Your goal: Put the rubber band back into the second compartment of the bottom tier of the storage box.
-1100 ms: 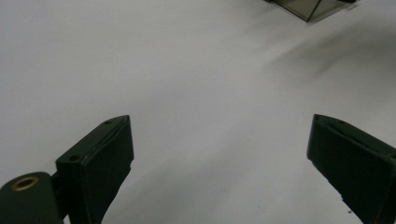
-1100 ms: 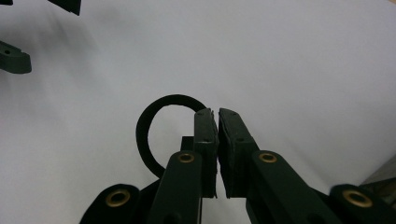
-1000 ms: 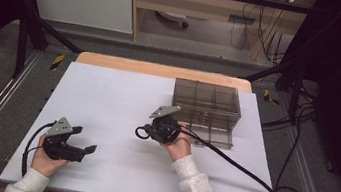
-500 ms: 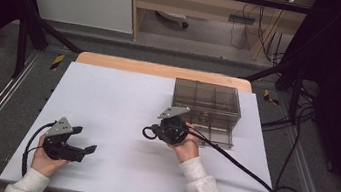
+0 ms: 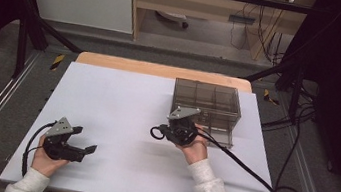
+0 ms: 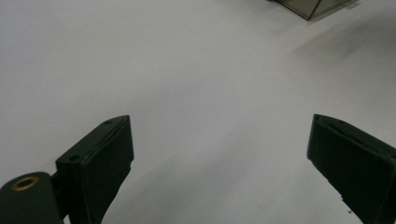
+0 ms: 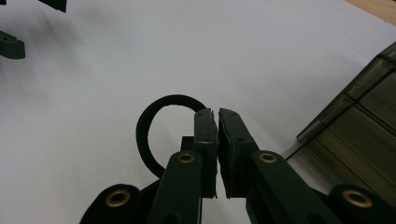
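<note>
Between the pressed-together jaws of the right gripper point(image 7: 217, 114) a black ring point(image 7: 154, 135) is pinched by its rim, its loop hanging out toward nine o'clock in the right gripper view. Just beside it at three o'clock stands the smoky compartment box point(image 5: 206, 107). At seven o'clock on the white table point(image 5: 122, 99), the left gripper point(image 5: 86, 150) holds its jaws spread wide.

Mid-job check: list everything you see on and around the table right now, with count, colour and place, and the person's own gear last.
Ring: one, black, pinched at its rim between the right gripper's jaws, above the white surface.
Compartment box: one, smoky clear plastic with dividers, far right part of the table.
Table cover: one, white, spread over the tabletop.
Tabletop edge: one, light wood, showing along the far side.
Left gripper: one, black, near left of the table, jaws wide apart with nothing between them.
Right gripper: one, black, just in front of the box, shut on the ring.
Cables: black, one trailing from each gripper.
</note>
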The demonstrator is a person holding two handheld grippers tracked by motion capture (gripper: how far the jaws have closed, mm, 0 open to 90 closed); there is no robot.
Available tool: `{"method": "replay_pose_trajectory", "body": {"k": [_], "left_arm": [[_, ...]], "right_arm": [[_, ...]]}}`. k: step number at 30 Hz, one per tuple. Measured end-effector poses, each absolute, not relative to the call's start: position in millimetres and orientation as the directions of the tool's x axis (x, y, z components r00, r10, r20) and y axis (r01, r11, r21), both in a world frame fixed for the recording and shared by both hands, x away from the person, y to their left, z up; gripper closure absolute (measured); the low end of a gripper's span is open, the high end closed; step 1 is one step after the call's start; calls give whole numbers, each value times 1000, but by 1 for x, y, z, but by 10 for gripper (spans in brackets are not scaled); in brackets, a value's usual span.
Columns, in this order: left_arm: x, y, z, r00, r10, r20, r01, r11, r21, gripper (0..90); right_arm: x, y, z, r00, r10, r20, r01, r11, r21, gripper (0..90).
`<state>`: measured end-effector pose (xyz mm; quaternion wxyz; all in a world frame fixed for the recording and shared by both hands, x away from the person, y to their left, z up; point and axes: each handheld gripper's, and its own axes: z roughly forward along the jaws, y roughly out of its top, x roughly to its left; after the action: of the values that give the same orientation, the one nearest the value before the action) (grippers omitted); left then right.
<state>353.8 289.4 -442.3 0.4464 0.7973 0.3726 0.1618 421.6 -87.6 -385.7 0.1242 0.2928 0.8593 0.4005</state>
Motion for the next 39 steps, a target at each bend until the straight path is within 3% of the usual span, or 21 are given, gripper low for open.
{"method": "replay_pose_trajectory", "body": {"k": [39], "left_arm": [[354,288,-443,671,738,-73,454,-332,827,69]], "right_arm": [[410,-148,-387,-751,659,31,439,465,769,861]]}}
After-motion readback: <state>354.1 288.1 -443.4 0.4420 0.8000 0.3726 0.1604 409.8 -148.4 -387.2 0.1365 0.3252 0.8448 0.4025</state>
